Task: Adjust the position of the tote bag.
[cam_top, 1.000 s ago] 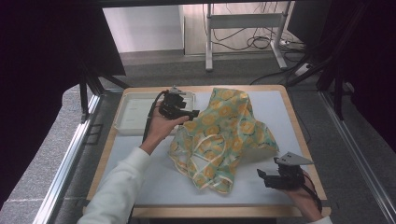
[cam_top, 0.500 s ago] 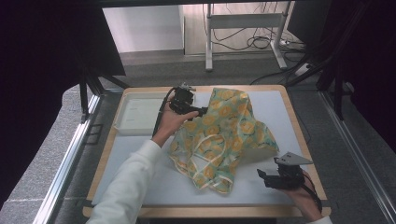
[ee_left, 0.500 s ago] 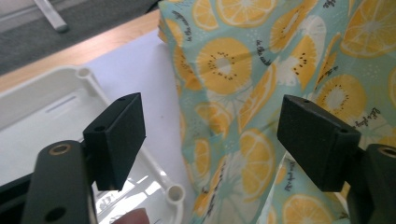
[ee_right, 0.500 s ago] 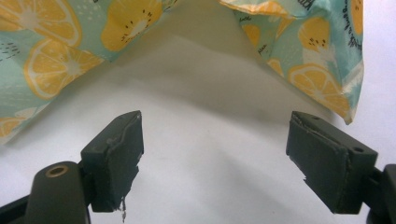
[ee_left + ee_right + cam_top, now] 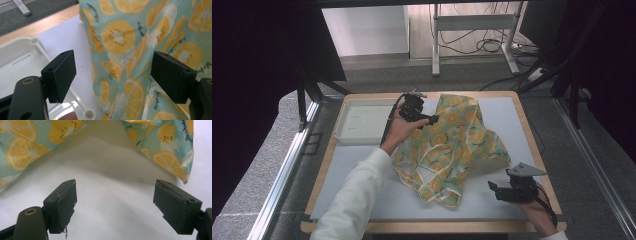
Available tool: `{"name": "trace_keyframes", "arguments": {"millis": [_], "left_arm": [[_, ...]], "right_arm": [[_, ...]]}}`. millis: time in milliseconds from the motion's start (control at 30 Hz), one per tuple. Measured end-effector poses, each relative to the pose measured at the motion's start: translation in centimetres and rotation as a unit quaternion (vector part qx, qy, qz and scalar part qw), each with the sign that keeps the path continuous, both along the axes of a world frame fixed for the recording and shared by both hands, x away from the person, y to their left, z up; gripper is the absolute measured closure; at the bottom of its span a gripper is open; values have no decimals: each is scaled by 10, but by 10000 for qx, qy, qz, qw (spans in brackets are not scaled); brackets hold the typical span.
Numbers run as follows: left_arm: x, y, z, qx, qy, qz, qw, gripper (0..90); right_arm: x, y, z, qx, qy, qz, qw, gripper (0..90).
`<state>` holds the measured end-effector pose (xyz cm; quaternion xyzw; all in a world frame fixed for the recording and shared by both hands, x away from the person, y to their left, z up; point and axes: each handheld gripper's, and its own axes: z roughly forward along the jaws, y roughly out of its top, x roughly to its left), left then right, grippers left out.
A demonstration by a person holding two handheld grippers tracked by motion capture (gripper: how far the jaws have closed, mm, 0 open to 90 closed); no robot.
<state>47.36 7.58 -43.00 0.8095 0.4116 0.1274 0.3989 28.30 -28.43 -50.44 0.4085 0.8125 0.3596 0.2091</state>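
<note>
A teal cloth printed with yellow citrus slices lies crumpled on the white mat, with white-edged straps near its front. My left gripper hovers at the cloth's far-left edge; its jaws have just been opening. In the left gripper view the left gripper is open, and the cloth lies below the gap without either pad pressing it. My right gripper rests near the front right of the mat, just off the cloth's near corner. Seen from its own camera, the right gripper is open over bare mat, the cloth ahead of it.
A shallow white tray sits at the back left of the table, right beside the left hand, and its rim shows in the left gripper view. The table has a raised wooden border. Bare mat lies along the front and far right.
The left hand has shifted to the right, from beside the tray to the cloth's far-left edge, and its jaws have spread. The right hand and the cloth have stayed put.
</note>
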Motion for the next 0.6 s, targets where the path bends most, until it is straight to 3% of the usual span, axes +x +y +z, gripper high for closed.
{"name": "trace_keyframes", "arguments": {"millis": [100,233,300,433,500,600], "left_arm": [[7,7,2,-35,-28,203,9998,207],[16,10,-5,-43,116,327,9994,211],[19,9,-11,-56,206,318,9993,212],[20,1,-20,153,307,156,9993,209],[20,-2,-21,158,284,129,9994,209],[20,1,-14,-12,98,251,9996,222]], "right_arm": [[1,1,-1,-17,12,6,10000,186],[0,4,0,-45,-2,28,10000,186],[0,4,0,-62,-16,45,10000,186],[1,2,-1,-44,3,20,10000,186],[1,2,-1,-54,6,16,10000,186],[1,2,-1,-58,-9,23,10000,186]]}}
